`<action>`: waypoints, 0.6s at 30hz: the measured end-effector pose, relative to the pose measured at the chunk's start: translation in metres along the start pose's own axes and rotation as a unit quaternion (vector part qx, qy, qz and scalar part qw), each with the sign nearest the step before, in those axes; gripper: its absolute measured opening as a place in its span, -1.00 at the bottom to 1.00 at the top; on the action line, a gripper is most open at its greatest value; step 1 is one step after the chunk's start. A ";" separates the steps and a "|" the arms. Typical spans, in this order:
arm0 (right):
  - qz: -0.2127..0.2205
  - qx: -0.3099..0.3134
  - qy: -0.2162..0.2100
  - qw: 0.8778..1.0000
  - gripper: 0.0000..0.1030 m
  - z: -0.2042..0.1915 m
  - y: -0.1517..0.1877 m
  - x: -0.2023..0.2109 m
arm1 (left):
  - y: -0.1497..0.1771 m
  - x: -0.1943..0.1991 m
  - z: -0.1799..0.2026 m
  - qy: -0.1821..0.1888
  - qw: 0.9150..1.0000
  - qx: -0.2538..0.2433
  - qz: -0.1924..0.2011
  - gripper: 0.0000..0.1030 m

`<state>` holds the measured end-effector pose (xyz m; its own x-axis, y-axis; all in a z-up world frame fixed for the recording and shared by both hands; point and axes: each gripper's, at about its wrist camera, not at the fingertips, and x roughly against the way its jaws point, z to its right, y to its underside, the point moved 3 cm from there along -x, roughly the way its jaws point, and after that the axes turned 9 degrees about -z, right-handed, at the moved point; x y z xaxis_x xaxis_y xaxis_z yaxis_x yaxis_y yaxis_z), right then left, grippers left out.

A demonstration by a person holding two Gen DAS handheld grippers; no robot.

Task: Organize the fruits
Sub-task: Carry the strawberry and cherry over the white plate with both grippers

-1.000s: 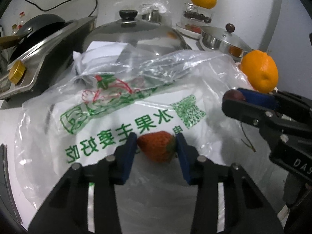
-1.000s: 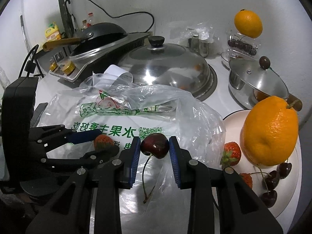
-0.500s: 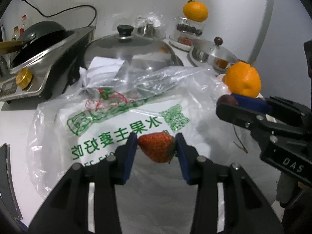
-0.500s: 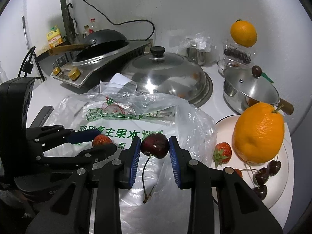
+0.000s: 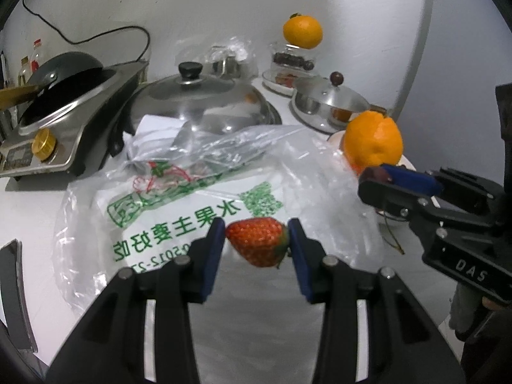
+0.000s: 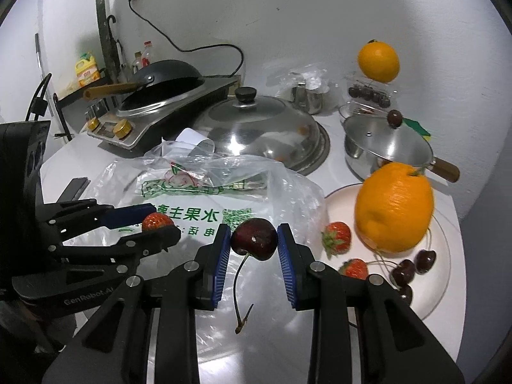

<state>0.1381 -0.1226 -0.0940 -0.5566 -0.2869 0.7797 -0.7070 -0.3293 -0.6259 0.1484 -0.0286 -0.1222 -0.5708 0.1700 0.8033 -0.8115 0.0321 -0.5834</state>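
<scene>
Left gripper [image 5: 257, 246] pinches a strawberry [image 5: 257, 245], right gripper [image 6: 253, 244] pinches a stemmed cherry [image 6: 254, 243], both above the printed plastic bag [image 6: 204, 204]; judged mid-task: orange [image 6: 394, 206], two strawberries and cherries remain on the plate [image 6: 448, 275].

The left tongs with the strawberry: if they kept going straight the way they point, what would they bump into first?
Most likely the clear plastic bag with green writing. The left tongs point down at it, strawberry leading, though depth is hard to judge.
</scene>
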 end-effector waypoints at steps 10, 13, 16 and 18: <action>0.008 -0.020 0.016 1.000 -0.38 0.023 0.015 0.018 | -0.004 0.007 0.023 0.002 1.000 -0.015 0.008 -0.19; 0.009 -0.026 0.021 0.999 -0.38 0.032 0.020 0.022 | -0.004 0.008 0.031 0.003 1.000 -0.020 0.008 -0.19; 0.010 -0.031 0.024 0.999 -0.38 0.038 0.025 0.026 | -0.004 0.007 0.039 0.003 1.000 -0.025 0.007 -0.19; 0.012 -0.036 0.025 0.999 -0.38 0.044 0.028 0.028 | -0.004 0.008 0.044 0.003 1.000 -0.030 0.006 -0.19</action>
<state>0.1219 -0.1794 -0.0909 -0.5930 -0.2478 0.7662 -0.7224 -0.2567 -0.6421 0.1419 -0.0705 -0.1084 -0.5801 0.1763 0.7953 -0.7952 0.0892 -0.5998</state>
